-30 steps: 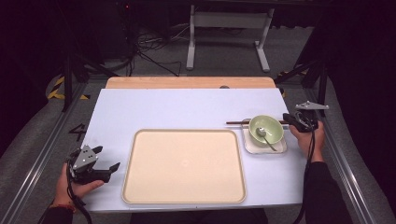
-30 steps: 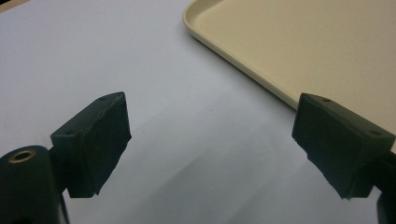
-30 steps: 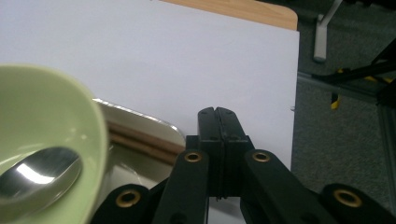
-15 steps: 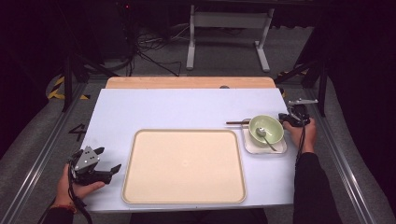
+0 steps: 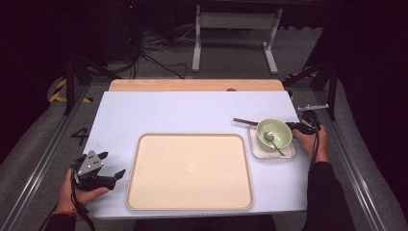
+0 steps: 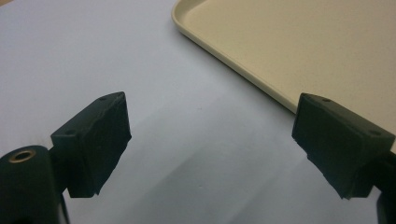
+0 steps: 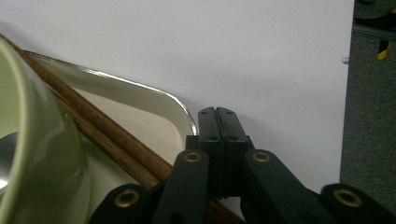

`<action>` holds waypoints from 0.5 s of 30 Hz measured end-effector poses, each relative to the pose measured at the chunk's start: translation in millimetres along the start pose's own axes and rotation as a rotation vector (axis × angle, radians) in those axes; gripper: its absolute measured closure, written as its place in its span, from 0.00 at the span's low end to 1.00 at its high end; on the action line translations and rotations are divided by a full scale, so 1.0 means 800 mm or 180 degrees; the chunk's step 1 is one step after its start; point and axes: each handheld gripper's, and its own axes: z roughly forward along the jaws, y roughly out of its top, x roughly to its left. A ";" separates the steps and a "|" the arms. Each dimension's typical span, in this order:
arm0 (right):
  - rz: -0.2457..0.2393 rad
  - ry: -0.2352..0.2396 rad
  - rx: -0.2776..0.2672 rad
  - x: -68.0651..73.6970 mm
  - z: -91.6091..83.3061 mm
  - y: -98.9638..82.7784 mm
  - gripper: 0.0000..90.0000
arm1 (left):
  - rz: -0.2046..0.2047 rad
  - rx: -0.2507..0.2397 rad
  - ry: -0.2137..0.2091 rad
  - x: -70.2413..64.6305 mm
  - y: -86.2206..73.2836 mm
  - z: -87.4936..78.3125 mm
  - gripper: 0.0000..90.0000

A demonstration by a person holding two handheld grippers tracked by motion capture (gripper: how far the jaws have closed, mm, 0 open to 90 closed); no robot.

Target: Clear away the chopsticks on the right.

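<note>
A pale green bowl [image 5: 274, 133] [image 7: 28, 140] with a metal spoon [image 5: 272, 140] in it stands on a small white dish [image 5: 288, 153] [image 7: 140, 107] at the table's right. Dark wooden chopsticks [image 5: 243, 121] [image 7: 107, 135] lie across the dish behind the bowl. My right gripper [image 5: 290, 126] [image 7: 217, 112] is at the bowl's right side, its pads pressed together with nothing seen between them; the chopsticks run beneath its linkage. My left gripper [image 5: 113, 164] [image 6: 210, 140] rests open near the table's front left, beside the large beige tray [image 5: 190, 192] [image 6: 303, 42].
The beige tray lies bare at the middle front of the light blue table [image 5: 183, 113]. A wooden strip [image 5: 192, 85] runs along the far edge. Metal rails [image 5: 351, 168] flank the table, with a stand and cables on the floor behind.
My right hand has edged slightly left, closer to the bowl. The left hand has kept still.
</note>
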 end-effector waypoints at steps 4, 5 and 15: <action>-0.0003 0.0044 0.0021 -0.002 -0.006 -0.006 1.00 | -0.0005 -0.0010 -0.0014 -0.002 0.003 0.000 0.14; -0.0006 0.0049 0.0025 -0.002 -0.007 -0.007 1.00 | 0.0005 -0.0006 -0.0023 -0.002 0.003 0.001 0.14; -0.0060 0.0096 0.0041 0.000 -0.021 -0.023 0.99 | -0.0003 0.0015 -0.0032 -0.003 0.003 0.002 0.14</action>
